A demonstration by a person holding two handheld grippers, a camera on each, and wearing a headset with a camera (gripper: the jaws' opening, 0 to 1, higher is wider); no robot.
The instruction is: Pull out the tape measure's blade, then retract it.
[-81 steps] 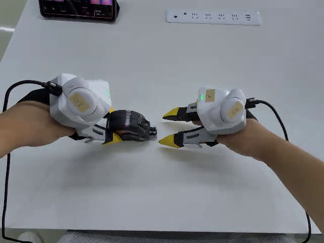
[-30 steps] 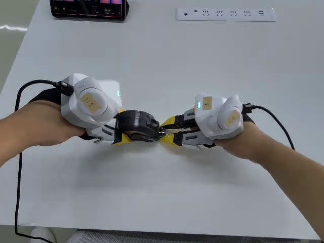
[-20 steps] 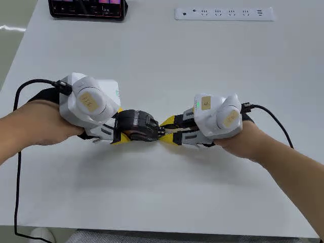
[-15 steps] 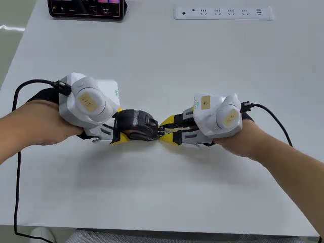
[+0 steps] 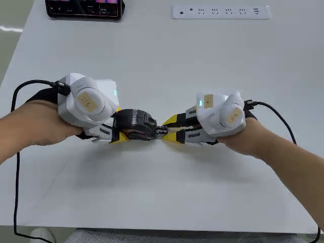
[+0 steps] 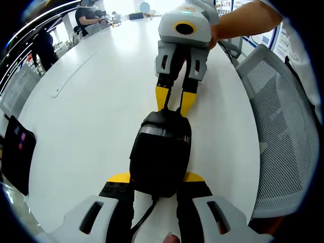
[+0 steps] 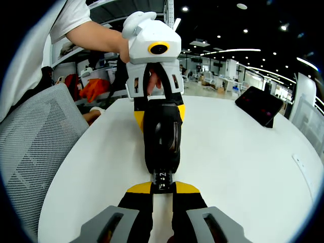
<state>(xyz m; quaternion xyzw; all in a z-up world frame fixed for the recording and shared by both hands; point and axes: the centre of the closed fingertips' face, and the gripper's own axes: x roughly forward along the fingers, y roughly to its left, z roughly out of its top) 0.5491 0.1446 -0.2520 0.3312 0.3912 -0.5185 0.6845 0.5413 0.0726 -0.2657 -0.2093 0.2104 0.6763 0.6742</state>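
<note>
A black tape measure (image 5: 132, 125) hovers just above the white table (image 5: 162, 61), with my left gripper (image 5: 115, 130) shut on its case. In the left gripper view the case (image 6: 161, 152) sits between the yellow tips of the left gripper (image 6: 157, 178). My right gripper (image 5: 167, 130) faces it from the right, shut on the blade's end hook (image 5: 161, 130). The right gripper view shows the hook (image 7: 163, 177) pinched at the right gripper (image 7: 163, 188), and the case (image 7: 162, 132) right behind it. A very short bit of blade is out.
A white power strip (image 5: 218, 11) and a dark device with a lit screen (image 5: 83, 8) lie at the table's far edge. Black cables (image 5: 15, 152) trail from both grippers. A grey mesh chair (image 6: 283, 126) stands beside the table.
The right gripper, open and apart from the tape measure 2.7 s ago, has moved left and shut on the blade's hook. In the last half second it has drawn slightly right.
</note>
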